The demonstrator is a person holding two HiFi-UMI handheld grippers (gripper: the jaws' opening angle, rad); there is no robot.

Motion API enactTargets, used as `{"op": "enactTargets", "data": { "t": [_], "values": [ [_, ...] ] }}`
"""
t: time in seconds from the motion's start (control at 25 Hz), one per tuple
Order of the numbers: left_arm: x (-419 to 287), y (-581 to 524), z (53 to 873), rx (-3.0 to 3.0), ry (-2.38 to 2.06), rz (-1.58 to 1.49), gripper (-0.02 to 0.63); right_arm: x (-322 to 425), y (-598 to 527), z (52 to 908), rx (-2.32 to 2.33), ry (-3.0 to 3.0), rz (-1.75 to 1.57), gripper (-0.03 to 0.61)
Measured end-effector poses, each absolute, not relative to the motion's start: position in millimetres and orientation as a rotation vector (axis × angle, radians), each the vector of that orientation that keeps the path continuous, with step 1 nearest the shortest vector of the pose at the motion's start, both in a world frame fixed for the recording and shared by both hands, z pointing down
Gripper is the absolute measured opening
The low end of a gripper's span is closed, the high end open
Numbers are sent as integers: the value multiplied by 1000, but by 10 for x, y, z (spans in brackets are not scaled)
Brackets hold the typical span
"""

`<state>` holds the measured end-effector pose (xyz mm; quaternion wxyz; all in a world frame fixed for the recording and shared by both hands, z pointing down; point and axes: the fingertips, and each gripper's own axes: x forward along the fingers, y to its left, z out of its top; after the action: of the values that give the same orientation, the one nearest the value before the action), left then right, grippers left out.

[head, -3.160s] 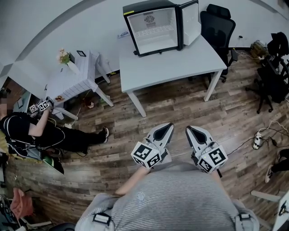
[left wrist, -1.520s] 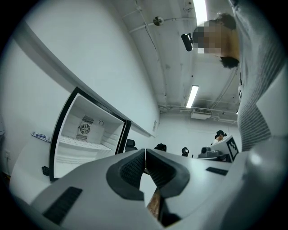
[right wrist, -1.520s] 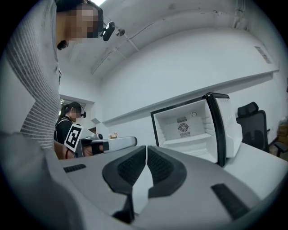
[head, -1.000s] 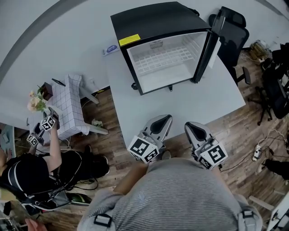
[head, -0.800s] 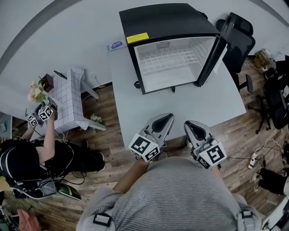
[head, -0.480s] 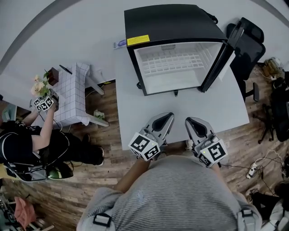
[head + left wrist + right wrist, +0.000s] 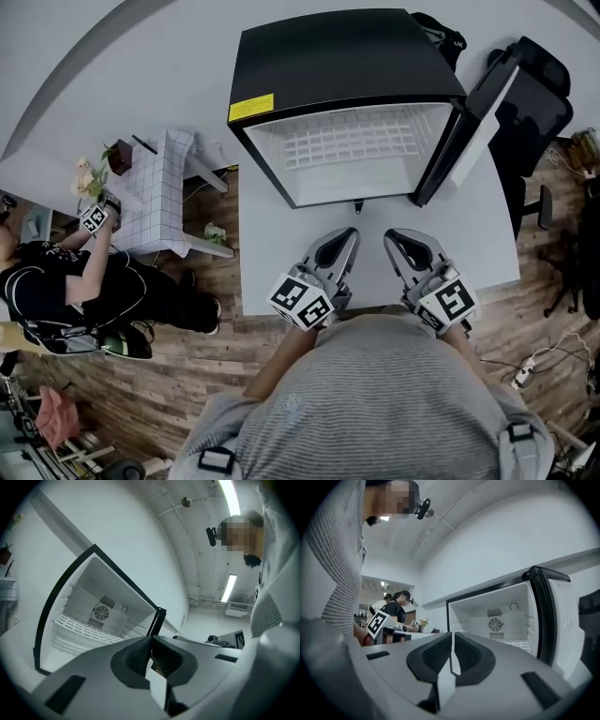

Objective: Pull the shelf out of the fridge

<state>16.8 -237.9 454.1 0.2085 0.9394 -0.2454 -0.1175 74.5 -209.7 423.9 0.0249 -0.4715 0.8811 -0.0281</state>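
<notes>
A black mini fridge (image 7: 347,56) stands on the white table (image 7: 281,253) with its door (image 7: 469,131) swung open to the right. Inside lies a white wire shelf (image 7: 352,145), also seen in the left gripper view (image 7: 82,630) and, partly, in the right gripper view (image 7: 519,644). My left gripper (image 7: 351,233) and right gripper (image 7: 390,235) hover side by side over the table's near part, a short way in front of the fridge opening. Both are shut with nothing between the jaws (image 7: 151,641) (image 7: 453,639).
A seated person (image 7: 66,281) with marker cubes is at the left, beside a small white table with a checked cloth (image 7: 155,192) and flowers (image 7: 89,178). A black office chair (image 7: 544,94) stands behind the open door. A power strip (image 7: 520,375) lies on the wooden floor.
I have come nearer to the fridge: both grippers now sit over the table in front of the opening. Both stay shut.
</notes>
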Motion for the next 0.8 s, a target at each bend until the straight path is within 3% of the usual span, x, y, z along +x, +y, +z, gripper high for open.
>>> {"op": "enactTargets", "data": {
  "t": [0.8],
  "values": [
    [785,-2775,4685,2184,-685,-511,15,1229,-2404,4155,-1294,2814,-10,14]
  ]
}}
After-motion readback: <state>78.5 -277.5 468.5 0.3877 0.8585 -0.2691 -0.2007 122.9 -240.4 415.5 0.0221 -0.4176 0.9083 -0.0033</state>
